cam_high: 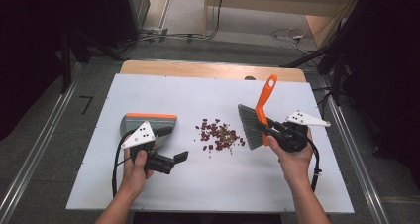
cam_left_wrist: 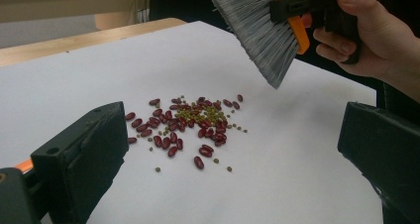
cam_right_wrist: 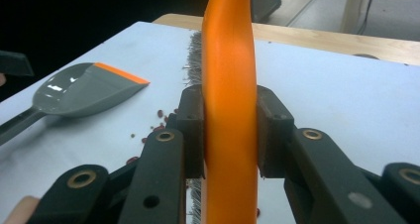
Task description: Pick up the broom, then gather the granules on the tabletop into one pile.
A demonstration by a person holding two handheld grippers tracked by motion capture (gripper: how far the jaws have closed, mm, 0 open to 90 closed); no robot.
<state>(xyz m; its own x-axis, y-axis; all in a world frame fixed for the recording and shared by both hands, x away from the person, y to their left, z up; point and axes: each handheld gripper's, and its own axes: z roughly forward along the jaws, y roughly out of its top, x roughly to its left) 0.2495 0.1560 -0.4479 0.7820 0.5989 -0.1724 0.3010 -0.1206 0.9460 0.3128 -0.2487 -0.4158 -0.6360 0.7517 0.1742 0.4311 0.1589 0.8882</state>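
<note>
Sweeping has not begun, as far as I can judge: the beans (cam_high: 218,134) lie in one loose scatter mid-table, red ones mixed with small green ones, all on the white sheet (cam_high: 208,184) and none in the dustpan (cam_high: 148,122). Over on the right, the right gripper (cam_high: 271,131) has its jaws clamped on the orange handle of the brush (cam_high: 258,119); the right gripper view shows both pads pressed flat against it, a firm hold. In the left gripper view the grey bristles hang tilted above the sheet, just to the right of the pile and clear of it, with no bean touched. On the other side, the left gripper (cam_high: 176,143) has its jaws spread wide with nothing between them; they point across the table at the beans. The dustpan lies flat on the sheet to the left of the pile, its orange lip away from the person, just beyond the left hand (cam_high: 137,167) and not gripped. So the brush is picked up and poised, one step done. Left to do, I'd say: take the dustpan, set it by the pile, sweep the beans in.
</note>
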